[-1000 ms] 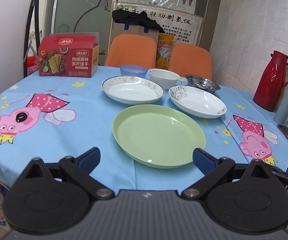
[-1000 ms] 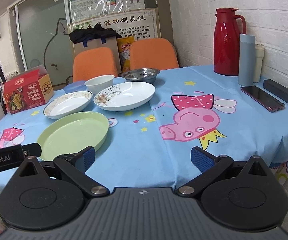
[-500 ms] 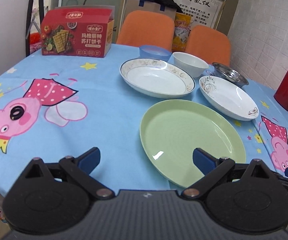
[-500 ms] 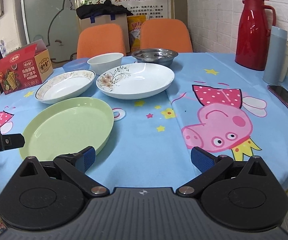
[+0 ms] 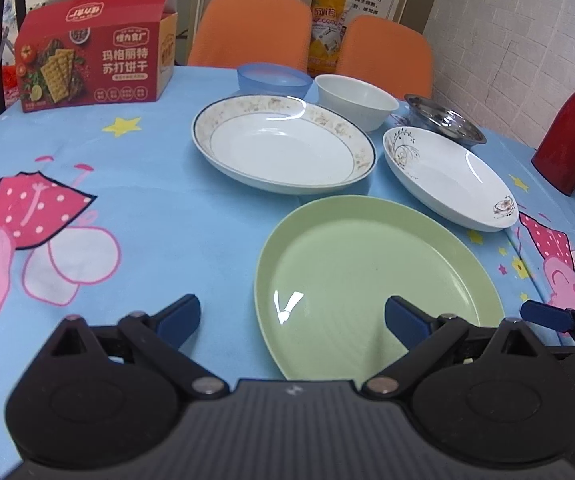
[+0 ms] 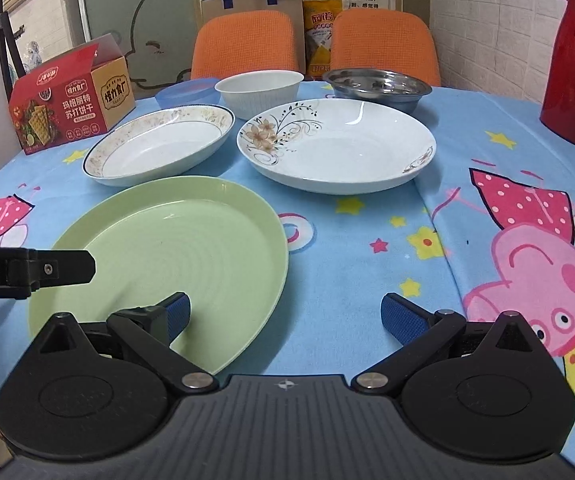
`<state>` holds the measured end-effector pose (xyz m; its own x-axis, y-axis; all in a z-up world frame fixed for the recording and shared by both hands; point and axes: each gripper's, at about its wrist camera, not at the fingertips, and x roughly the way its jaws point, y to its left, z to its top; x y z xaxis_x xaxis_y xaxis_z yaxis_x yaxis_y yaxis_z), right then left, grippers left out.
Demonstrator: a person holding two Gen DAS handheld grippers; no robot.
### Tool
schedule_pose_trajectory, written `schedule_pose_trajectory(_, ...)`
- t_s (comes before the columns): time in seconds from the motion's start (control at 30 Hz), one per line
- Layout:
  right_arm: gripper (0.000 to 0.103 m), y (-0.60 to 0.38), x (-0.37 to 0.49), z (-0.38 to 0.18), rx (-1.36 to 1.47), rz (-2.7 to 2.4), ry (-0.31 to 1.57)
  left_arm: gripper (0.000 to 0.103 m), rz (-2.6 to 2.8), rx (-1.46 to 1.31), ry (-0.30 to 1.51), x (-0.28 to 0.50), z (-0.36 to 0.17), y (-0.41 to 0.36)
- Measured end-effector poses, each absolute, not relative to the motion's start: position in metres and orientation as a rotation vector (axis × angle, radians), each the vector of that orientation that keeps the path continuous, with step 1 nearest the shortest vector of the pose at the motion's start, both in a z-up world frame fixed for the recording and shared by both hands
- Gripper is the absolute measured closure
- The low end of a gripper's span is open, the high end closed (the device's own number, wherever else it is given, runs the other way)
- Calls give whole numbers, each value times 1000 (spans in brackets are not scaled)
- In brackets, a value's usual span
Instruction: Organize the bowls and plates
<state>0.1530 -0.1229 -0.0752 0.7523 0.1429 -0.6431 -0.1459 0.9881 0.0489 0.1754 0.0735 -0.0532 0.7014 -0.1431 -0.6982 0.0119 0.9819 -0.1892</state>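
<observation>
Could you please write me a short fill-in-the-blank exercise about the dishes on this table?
1. The plate nearest both tongs is ____ in colour.
2. The flower-patterned plate lies in front of a shiny ____ bowl.
3. Both tongs, left and right, are ____ and hold nothing.

Missing words: green; metal; open

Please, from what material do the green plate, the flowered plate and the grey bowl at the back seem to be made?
Green plate: probably plastic or melamine; matte, uniform colour, dull highlights.
Flowered plate: likely glazed ceramic; glossy white, sharp reflections, printed floral pattern.
Grey bowl: apparently stainless steel; mirror-like, silvery sheen.
</observation>
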Motion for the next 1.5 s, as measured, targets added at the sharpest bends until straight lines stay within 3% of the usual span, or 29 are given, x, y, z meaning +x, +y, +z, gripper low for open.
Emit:
schedule_pose_trajectory(0.33, 0, -127, 152, -79, -27, 192, 627, 6, -104, -160, 800, 184, -58, 72)
schedule_pose_trajectory(0.63, 0, -123, 154, -73, 12, 244, 604, 16, -144, -153, 799, 188, -57, 64)
schedule_pose_trajectory(0.83, 0, -116, 148, -78, -15, 230, 588, 34, -113, -44, 765, 178, -61, 54)
schedule_pose_trajectory(0.87, 0, -112, 145, -79, -10, 245, 577, 49, -129, -55, 756, 176, -61, 54)
schedule_pose_trajectory(0.93, 5, -102, 142, -79, -2, 230, 568, 56, -123, -72, 755, 174, -59, 55)
schedule_pose_trajectory(1.5, 4, -27, 132, -67, -35, 362, 553, 56, 26, -167, 760, 142, -52, 136)
